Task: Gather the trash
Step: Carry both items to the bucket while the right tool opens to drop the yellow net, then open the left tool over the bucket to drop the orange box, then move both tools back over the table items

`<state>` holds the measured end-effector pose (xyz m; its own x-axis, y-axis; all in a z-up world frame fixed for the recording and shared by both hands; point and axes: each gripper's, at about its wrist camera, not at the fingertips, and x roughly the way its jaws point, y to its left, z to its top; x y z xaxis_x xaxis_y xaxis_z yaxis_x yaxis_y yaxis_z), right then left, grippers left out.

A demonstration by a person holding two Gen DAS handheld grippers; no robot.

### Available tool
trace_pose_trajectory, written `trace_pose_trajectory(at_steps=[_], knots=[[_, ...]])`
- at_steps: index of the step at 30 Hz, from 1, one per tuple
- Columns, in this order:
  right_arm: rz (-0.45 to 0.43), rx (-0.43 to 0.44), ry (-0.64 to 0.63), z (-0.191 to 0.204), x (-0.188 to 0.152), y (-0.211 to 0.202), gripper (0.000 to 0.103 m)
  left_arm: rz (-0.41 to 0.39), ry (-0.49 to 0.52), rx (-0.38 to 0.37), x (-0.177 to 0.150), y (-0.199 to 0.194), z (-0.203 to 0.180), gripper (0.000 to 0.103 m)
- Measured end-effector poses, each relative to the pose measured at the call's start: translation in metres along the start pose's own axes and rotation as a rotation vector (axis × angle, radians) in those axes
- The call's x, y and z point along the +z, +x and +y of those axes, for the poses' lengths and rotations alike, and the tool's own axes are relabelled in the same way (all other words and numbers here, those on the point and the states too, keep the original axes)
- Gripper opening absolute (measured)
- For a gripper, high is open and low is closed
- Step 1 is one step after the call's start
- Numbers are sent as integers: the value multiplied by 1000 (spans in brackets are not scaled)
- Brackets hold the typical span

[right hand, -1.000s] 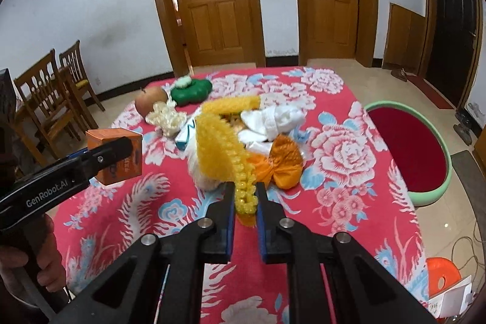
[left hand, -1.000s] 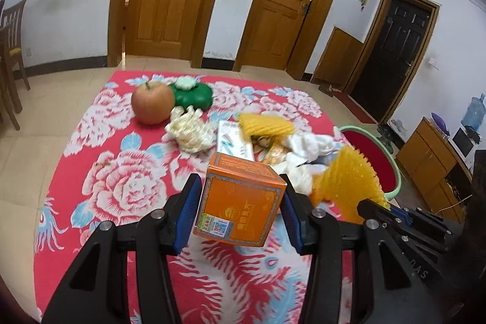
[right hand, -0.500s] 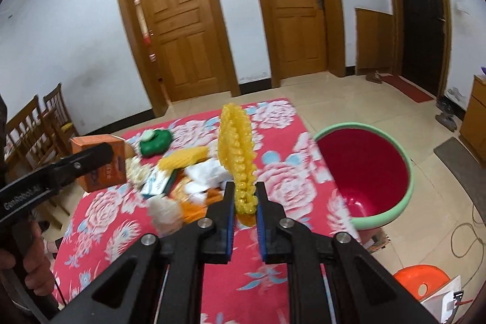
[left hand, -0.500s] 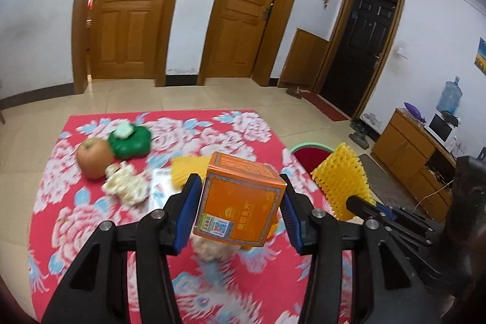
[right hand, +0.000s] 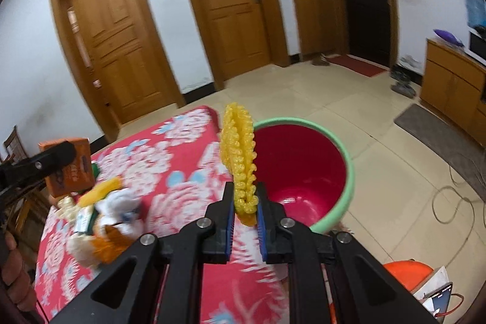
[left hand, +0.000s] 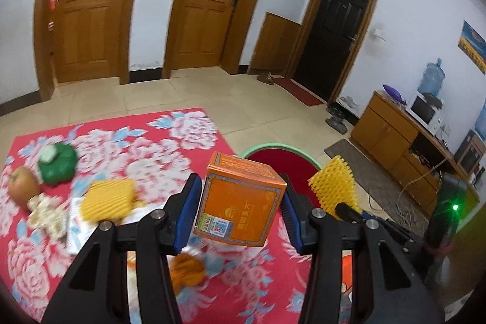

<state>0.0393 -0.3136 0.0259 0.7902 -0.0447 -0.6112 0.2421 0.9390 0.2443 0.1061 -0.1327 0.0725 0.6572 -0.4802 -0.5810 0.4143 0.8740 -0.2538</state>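
Trash items are held in both grippers, above the right edge of the red floral cloth. Left gripper: jaws part open, blue pads pressed on the two sides of an orange box, which is held tilted, clear of the cloth. Right gripper: jaws nearly closed, clamped on the lower end of a yellow foam net, which stands upright from the pads. In the right wrist view the net's top sits in front of the near rim of the bin, a red tub with a green rim standing on the floor against the cloth's right edge. In the left wrist view the box covers part of the bin's left side and the net shows just right of it.

Loose items lie on the cloth, left of the box: an orange crumpled wrapper nearest, then a second yellow net, a white packet and a white foam piece. Farther back, near the left edge, an apple and a green object lie side by side. This part is blurred.

Beyond the cloth: tiled floor, two wooden doors and a dark door in the far wall.
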Motion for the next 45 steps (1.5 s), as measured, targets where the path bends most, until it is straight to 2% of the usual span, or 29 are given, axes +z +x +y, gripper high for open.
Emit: trace_pose_trajectory(at_steps=[10,12,14,16,25,32,36,45], knots=[[47,-42,103,-40,-3,40,17,73,56,-29,6,71,-35,51],[54,-41,131,-48,-4,48,21,85,61,-29,5,79,-37,51],[57,-43,150,-51,-3,54,32,99,65,-29,4,90,-39,51],[54,-44,164,-54,-4,56,37,109,66,-29,4,97,-40,51],[24,-62,236,-69,-11,39,52,156,84,-44,-1,129,-48,51],[7,-94,252,-79,-14,26,53,189,124,-79,-5,152,-65,51],[11,-95,263,-84,-16,26,53,180,139,-95,-5,155,-72,69],[4,-89,259,-84,-17,21,53,163,127,-56,-5,135,-68,71]])
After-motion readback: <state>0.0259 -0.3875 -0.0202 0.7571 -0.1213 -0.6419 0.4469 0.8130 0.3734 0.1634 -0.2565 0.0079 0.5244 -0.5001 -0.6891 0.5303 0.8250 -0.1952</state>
